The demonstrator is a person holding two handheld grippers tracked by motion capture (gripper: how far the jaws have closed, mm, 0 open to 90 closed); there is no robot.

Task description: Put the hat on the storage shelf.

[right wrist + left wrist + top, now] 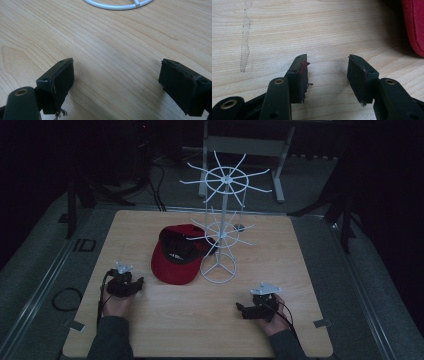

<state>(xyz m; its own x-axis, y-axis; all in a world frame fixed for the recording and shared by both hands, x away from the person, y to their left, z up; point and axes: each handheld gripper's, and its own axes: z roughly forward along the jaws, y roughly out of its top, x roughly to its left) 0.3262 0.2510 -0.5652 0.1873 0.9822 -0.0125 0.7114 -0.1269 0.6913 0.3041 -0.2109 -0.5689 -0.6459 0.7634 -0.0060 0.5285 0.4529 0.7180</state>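
- Dim room, grey floor around a square light-wood table with fine grain.
- White wire rack, spoked tiers on a ring base, stands mid-table.
- Red fabric cap lies touching the rack's base.
- Left gripper near the cap, jaws apart, empty.
- Right gripper likewise gaping.
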